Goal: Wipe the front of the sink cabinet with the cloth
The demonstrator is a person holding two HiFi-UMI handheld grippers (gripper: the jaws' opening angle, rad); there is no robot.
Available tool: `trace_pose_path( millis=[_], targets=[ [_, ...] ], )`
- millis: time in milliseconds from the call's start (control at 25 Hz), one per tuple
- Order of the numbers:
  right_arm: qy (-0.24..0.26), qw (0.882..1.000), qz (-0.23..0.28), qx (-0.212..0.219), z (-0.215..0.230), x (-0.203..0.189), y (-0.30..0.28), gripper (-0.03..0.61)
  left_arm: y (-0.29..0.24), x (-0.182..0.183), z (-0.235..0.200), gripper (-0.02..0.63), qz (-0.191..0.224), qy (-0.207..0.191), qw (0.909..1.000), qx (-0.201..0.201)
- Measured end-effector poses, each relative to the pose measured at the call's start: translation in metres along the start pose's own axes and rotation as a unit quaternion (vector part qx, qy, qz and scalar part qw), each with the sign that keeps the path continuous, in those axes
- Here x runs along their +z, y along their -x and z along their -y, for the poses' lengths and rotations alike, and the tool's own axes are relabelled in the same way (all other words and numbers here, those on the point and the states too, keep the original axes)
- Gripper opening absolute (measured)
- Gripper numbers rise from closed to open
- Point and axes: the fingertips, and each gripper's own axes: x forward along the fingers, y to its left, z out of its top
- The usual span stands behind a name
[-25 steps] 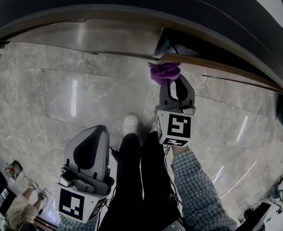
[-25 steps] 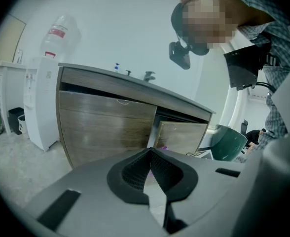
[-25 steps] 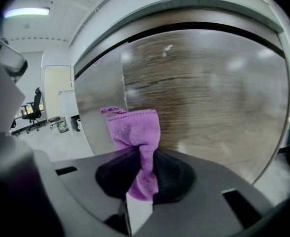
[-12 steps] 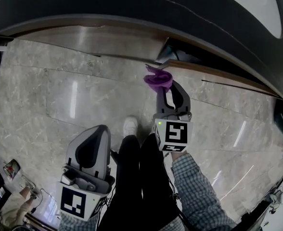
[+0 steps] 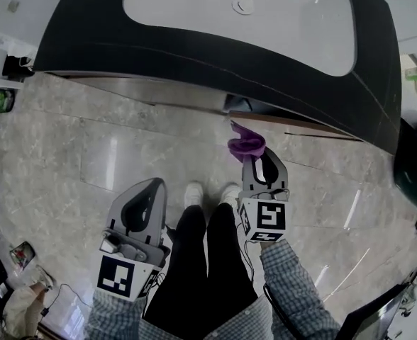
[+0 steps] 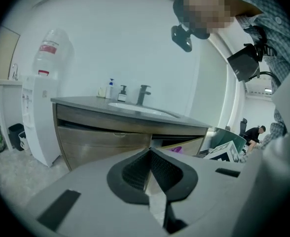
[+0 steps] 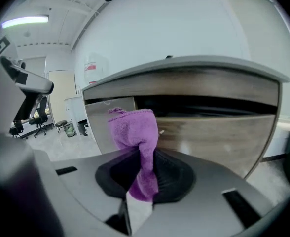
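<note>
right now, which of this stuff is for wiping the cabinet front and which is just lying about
For the job:
- purple cloth, pinched in the right tool
- sink cabinet front

Just lying about:
- water dispenser
- soap bottle
- tap
- small bin
- left tool, shut and empty

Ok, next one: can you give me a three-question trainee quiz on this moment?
1. True or false: the left gripper holds the cloth.
2. The cloth is: A green, B purple, C white.
3. Fill in: the left gripper's jaws are ____.

Key: 1 false, the right gripper is shut on it; 2 B; 3 shut.
</note>
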Motion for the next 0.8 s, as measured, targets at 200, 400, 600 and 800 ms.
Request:
trace_pose_path(
  millis=[200, 400, 600, 800],
  targets=[
    [0.010, 1.000, 0.007, -0.026, 0.016, 0.050, 0.034, 0.074, 0.027, 0.037, 0.016, 0.011, -0.007, -0.003, 0.9999, -0.009],
    [0.013, 0.999, 0.022, -0.034, 0.022, 0.104, 0.066, 0.075, 0.047, 0.074, 0.036, 0.011, -0.002, -0.014, 0.9996, -0.026],
    [0.003, 0.998, 0.028, -0.047, 0.025, 0.150, 0.108, 0.075, 0.064, 0.109, 0.045, 0.011, 0.014, -0.024, 0.9989, -0.037],
    [-0.002, 0.997, 0.044, -0.064, 0.022, 0.183, 0.156, 0.074, 0.079, 0.138, 0.048, 0.011, 0.033, -0.034, 0.9979, -0.045]
  ],
)
